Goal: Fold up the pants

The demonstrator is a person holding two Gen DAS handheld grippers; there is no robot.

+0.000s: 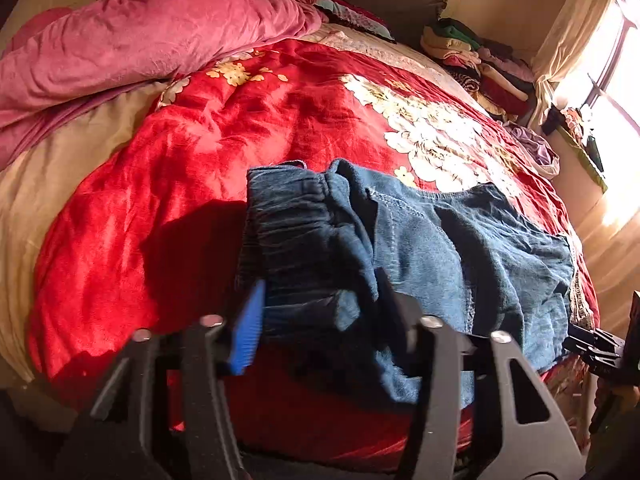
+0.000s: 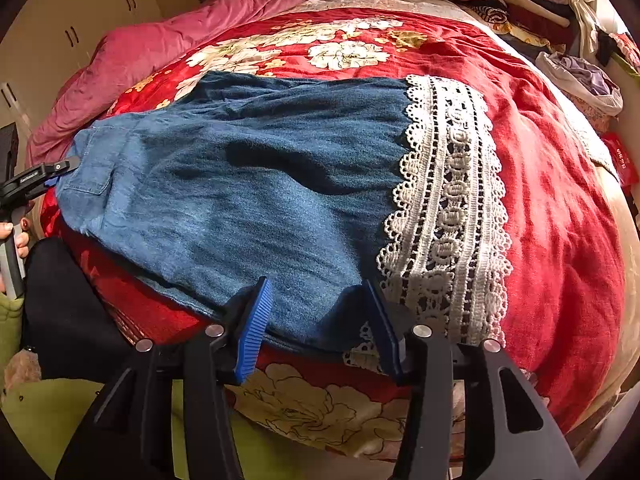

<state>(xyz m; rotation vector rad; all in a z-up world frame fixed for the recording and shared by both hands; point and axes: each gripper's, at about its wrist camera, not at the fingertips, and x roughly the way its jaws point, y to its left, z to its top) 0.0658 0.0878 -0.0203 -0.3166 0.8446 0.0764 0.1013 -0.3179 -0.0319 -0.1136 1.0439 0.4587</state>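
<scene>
Jaws parted on both grippers, nothing clamped. Left wrist view: left gripper point(image 1: 320, 316) straddles the elastic waistband of the denim pants point(image 1: 460, 248), pads not pressing. Right wrist view: right gripper point(image 2: 320, 312) straddles the near leg edge beside the lace hem point(image 2: 448, 200); pants lie flat across the red blanket point(image 2: 560, 200). Suggest pinching both layers squarely at each end before lifting, keeping edges aligned.

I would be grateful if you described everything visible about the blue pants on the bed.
The pants are blue denim-like fabric with an elastic waistband, a patch pocket and wide white lace trim at the hem. They lie spread, lightly wrinkled, on the red floral blanket. Both the left gripper and right gripper straddle their near edge, jaws apart.
</scene>
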